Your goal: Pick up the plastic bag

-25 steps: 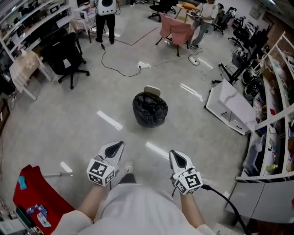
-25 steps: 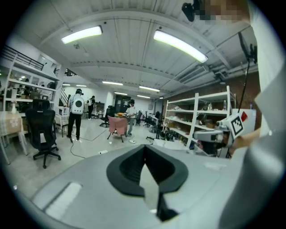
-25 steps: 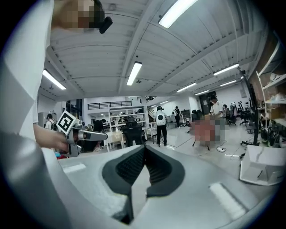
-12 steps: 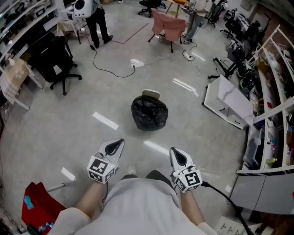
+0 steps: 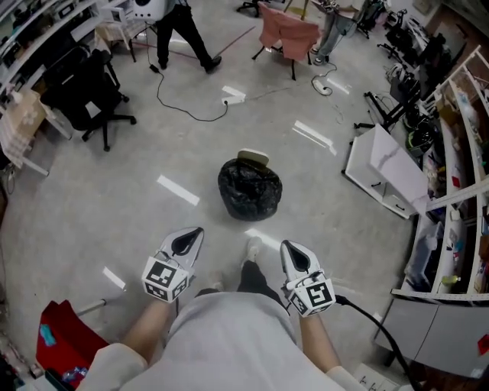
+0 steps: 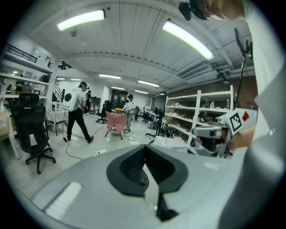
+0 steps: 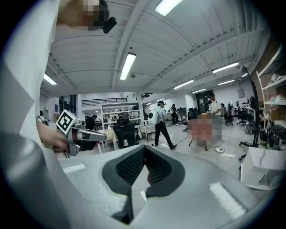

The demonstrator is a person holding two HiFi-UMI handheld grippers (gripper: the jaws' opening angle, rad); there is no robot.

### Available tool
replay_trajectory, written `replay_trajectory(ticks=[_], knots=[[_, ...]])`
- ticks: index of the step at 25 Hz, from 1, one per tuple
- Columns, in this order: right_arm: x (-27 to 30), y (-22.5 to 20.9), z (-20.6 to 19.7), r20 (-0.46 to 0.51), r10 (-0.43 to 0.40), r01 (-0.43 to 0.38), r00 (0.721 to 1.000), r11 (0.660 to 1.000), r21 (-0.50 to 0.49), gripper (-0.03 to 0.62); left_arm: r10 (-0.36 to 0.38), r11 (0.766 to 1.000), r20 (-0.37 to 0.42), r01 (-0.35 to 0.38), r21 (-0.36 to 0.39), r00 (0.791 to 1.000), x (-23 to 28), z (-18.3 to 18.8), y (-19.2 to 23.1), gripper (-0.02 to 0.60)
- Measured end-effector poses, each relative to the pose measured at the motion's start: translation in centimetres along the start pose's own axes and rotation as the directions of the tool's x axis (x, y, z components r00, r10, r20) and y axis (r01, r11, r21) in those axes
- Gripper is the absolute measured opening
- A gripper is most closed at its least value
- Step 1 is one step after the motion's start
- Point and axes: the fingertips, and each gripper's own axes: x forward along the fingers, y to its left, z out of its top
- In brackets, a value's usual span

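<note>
A full black plastic bag (image 5: pixel 249 189) stands on the grey floor in the head view, with a pale lid-like piece (image 5: pixel 253 158) just behind it. My left gripper (image 5: pixel 186 241) and right gripper (image 5: pixel 295 260) are held low near my body, well short of the bag, one to each side. Both are shut with nothing between the jaws. In the left gripper view my left gripper (image 6: pixel 144 157) points level across the room, and the bag does not show there. The right gripper view likewise shows my right gripper (image 7: pixel 144 156) aimed over the room, bag hidden.
A black office chair (image 5: pixel 85 88) stands at far left, a pink chair (image 5: pixel 286 34) at the back. A cable with power strip (image 5: pixel 233 97) runs over the floor. A white cabinet (image 5: pixel 386 176) and shelves (image 5: pixel 458 191) line the right. A red thing (image 5: pixel 65 342) lies lower left. A person (image 5: pixel 179 23) walks behind.
I have stepped toward the bag, one shoe now showing ahead of me. The person at the back has walked to the right. Both grippers keep their place and stay shut.
</note>
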Motion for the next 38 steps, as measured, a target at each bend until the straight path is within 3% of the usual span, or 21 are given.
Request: replay_trajectory(ticks=[6,13,21,26,29,32,38], knots=[[3.0,-7.0,0.2,-0.01,0.004,-0.004,1.0,1.0,0.018,0.002,0.05,0.999,-0.008,-0.05,-0.004,0.999,5.0,1.1,0.8,0.003],[6.5,-13.7,-2.1,-0.1,0.074,-0.069,0.992,0.996,0.054,0.002,0.13,0.99,-0.056,-0.133,-0.052,0.99,11.4,0.5,3.1,0.003],[9.2,-19.3,-7.0,-0.214,0.128,-0.102,0.969,0.987,0.126,0.016,0.18,0.972,-0.183,-0.204,-0.119,0.966,15.8,-3.5,5.7,0.003],[11.8,-20.8,-11.2,-0.296,0.13,-0.08,0.946,0.981,0.176,0.028,0.129,0.953,-0.262,-0.192,-0.236,0.957,18.0,-7.9,8.8,0.003],[13.6,-22.3,-15.1,-0.354,0.112,-0.035,0.929,0.976,0.216,0.037,0.069,0.907,-0.287,-0.18,-0.381,0.955,20.2,-12.0,11.5,0.019],[15.2,-23.8,-19.9,-0.418,0.08,0.029,0.905,0.968,0.249,0.049,0.006,0.825,-0.32,-0.186,-0.534,0.947,22.6,-17.4,14.9,0.044],[17.9,-26.5,-30.3,-0.524,0.043,0.15,0.851,0.935,0.321,0.067,-0.068,0.686,-0.36,-0.219,-0.694,0.93,27.8,-28.3,21.3,0.063]])
